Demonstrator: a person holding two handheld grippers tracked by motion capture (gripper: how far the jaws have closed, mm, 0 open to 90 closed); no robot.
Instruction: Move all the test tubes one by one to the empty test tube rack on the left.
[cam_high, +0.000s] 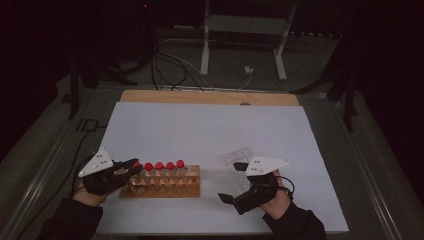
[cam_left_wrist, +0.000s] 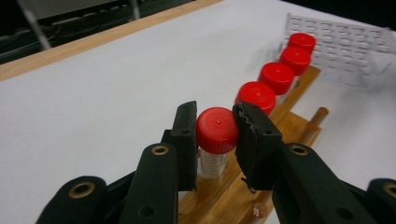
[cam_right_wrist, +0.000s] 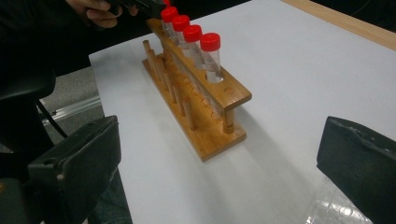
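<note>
Nearest me, my right gripper (cam_high: 229, 182) sits at the front right of the white sheet-covered table (cam_high: 210, 125), its black jaws spread wide with nothing but bare surface between them. In the right gripper view those jaws stand far apart at the bottom corners, and a clear plastic perforated tray (cam_right_wrist: 334, 210) peeks out under the right one. In the high view that tray (cam_high: 239, 159) lies just beyond the gripper, partly under its grey three-cornered plate.

My left gripper (cam_high: 131, 167) is at the front left, reaching in towards the left end of the light wooden test-tube rack (cam_high: 165, 187). Its jaws are clamped on the red screw cap of the clear plastic tube (cam_left_wrist: 217, 129) at the near end of the row: in the left gripper view (cam_left_wrist: 215, 135) both pads press the cap's sides, and the tube stands upright, seated in its hole in the rack (cam_left_wrist: 224, 200).

Beyond it, four more red-capped tubes (cam_left_wrist: 276, 77) stand upright in one line along the rack's top bar, receding towards the plastic tray (cam_left_wrist: 345, 46). The right gripper view shows the same rack (cam_right_wrist: 205, 126) end-on, with wooden pegs along its lower rail and the tubes (cam_right_wrist: 210, 51) leading back to the left gripper (cam_right_wrist: 140, 5).

Farthest off, the bare wooden table edge (cam_high: 210, 97) runs past the white sheet.
</note>
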